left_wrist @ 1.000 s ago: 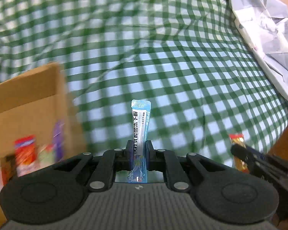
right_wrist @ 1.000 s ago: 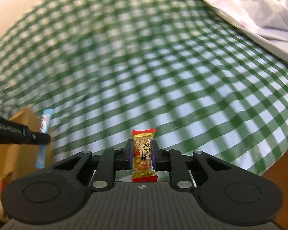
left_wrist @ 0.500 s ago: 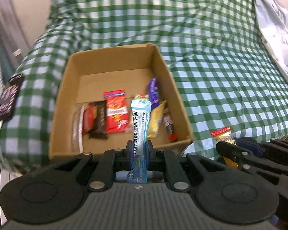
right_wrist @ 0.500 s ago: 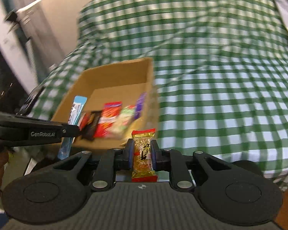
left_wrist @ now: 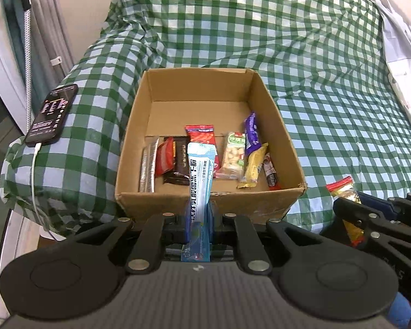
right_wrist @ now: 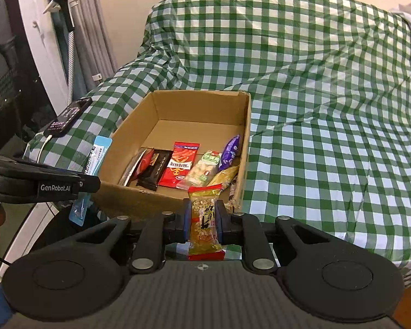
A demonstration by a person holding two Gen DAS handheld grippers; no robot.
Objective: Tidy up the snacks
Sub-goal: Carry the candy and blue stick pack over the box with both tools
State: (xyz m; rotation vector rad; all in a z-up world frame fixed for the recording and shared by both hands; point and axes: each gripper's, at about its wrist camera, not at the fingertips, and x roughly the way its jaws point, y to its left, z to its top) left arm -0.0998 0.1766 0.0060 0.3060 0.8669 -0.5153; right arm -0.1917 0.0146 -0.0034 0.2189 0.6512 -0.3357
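My left gripper (left_wrist: 199, 213) is shut on a light blue stick packet (left_wrist: 200, 181), held upright just in front of the near wall of an open cardboard box (left_wrist: 205, 201). My right gripper (right_wrist: 204, 220) is shut on a yellow peanut-bar packet with red ends (right_wrist: 204, 219), near the box's (right_wrist: 164, 200) front right corner. The box holds several snacks: a red packet (left_wrist: 202, 137), a dark brown bar (left_wrist: 178, 161), a purple packet (left_wrist: 251, 133). The right gripper also shows in the left wrist view (left_wrist: 350, 213), and the left gripper with the blue packet (right_wrist: 97, 155) in the right wrist view.
The box sits on a bed covered by a green-and-white checked cloth (left_wrist: 328, 109). A black phone (left_wrist: 52, 115) on a white cable lies left of the box. A curtain and pole (right_wrist: 68, 27) stand at far left. A white crumpled sheet (left_wrist: 402, 63) lies at right.
Both grippers swung left from the open checked cloth to face the box, each keeping its packet. The views have steadied and the box is now centred in front of both.
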